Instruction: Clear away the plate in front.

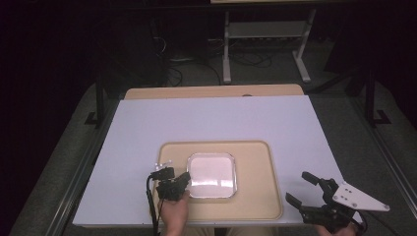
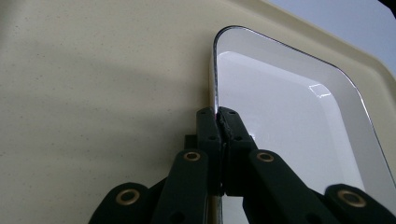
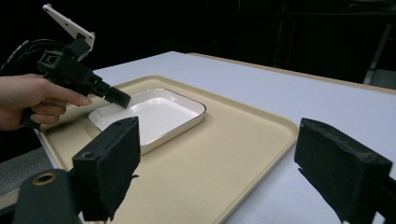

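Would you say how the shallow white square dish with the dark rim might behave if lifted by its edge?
The shallow white square dish looks rigid, so it should lift flat. Its glossy surface may slip in the left gripper, pinching the rim. Held at one edge, it would probably tilt.

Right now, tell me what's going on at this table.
A person works with a hand-held gripper in each hand. The left hand-held gripper is clamped shut on the rim of a white square dish, at its near-left edge. The dish sits on a beige tray on the white table. The right hand-held gripper is open off the tray's right side, holding nothing.
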Tool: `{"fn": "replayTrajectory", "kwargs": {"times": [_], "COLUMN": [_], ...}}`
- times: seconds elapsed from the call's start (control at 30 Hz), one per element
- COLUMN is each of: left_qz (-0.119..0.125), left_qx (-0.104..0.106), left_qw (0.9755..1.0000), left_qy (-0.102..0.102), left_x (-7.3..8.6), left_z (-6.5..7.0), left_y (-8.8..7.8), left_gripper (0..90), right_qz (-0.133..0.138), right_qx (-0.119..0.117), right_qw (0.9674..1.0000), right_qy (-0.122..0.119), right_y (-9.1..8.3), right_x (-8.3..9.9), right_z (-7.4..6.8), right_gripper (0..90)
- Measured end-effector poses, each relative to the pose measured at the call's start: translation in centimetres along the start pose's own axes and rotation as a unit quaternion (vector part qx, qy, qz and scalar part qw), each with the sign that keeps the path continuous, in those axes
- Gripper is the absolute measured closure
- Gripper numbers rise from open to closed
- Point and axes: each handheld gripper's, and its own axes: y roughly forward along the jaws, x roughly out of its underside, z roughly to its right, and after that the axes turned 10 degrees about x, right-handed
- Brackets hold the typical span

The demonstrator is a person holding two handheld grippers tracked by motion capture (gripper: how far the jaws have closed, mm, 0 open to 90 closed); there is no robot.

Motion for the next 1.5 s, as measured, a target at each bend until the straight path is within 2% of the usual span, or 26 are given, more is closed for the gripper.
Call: {"fn": "replayTrajectory", "kwargs": {"times": [0.23,0.37,0.5,0.7,0.77,0.9,1.03,1.13,1.27,1.33,1.4,1.5], "left_qz": [0.001,0.002,0.001,0.009,0.010,0.016,0.027,0.036,0.042,0.039,0.033,0.031], "left_qx": [0.000,-0.001,0.004,0.007,0.007,0.010,0.016,0.018,0.029,0.035,0.032,0.036], "left_qw": [1.0000,1.0000,0.9999,0.9997,0.9995,0.9995,0.9989,0.9978,0.9965,0.9955,0.9947,0.9924], "left_qy": [0.001,0.008,0.010,0.021,0.028,0.026,0.034,0.052,0.066,0.079,0.092,0.114], "left_x": [0.2,0.3,0.2,0.3,0.3,0.5,0.9,0.8,0.4,0.3,0.2,0.0], "left_z": [0.1,0.1,0.0,-0.3,-0.4,-0.7,-0.7,-0.4,-0.4,-0.5,-0.6,-0.7], "left_y": [0.0,-0.1,-0.2,-0.6,-0.8,-1.1,-1.6,-2.3,-3.1,-3.4,-3.6,-4.0], "left_gripper": [88.2,88.0,87.5,80.6,79.8,77.0,76.3,75.6,74.8,74.0,72.5,72.1], "right_qz": [0.000,-0.001,-0.002,-0.002,-0.002,-0.002,-0.002,-0.004,-0.004,-0.006,-0.008,-0.006], "right_qx": [0.001,0.001,0.001,0.001,0.001,0.002,0.003,0.005,0.007,0.009,0.011,0.014], "right_qw": [1.0000,1.0000,1.0000,1.0000,1.0000,1.0000,1.0000,1.0000,1.0000,0.9999,0.9999,0.9999], "right_qy": [0.000,0.000,-0.001,-0.002,-0.002,-0.001,-0.003,-0.004,-0.004,-0.003,-0.002,-0.003], "right_y": [0.0,0.0,0.0,0.1,0.0,0.0,0.0,0.0,0.0,0.0,0.0,0.0], "right_x": [0.0,0.0,0.0,0.0,0.0,0.0,0.0,0.0,0.0,0.0,0.0,0.0], "right_z": [0.0,0.0,0.0,0.0,0.0,0.0,0.0,0.0,0.0,0.0,0.0,0.0], "right_gripper": [13.6,13.6,13.6,13.6,13.6,13.6,13.6,13.6,13.6,13.6,13.6,13.6]}}
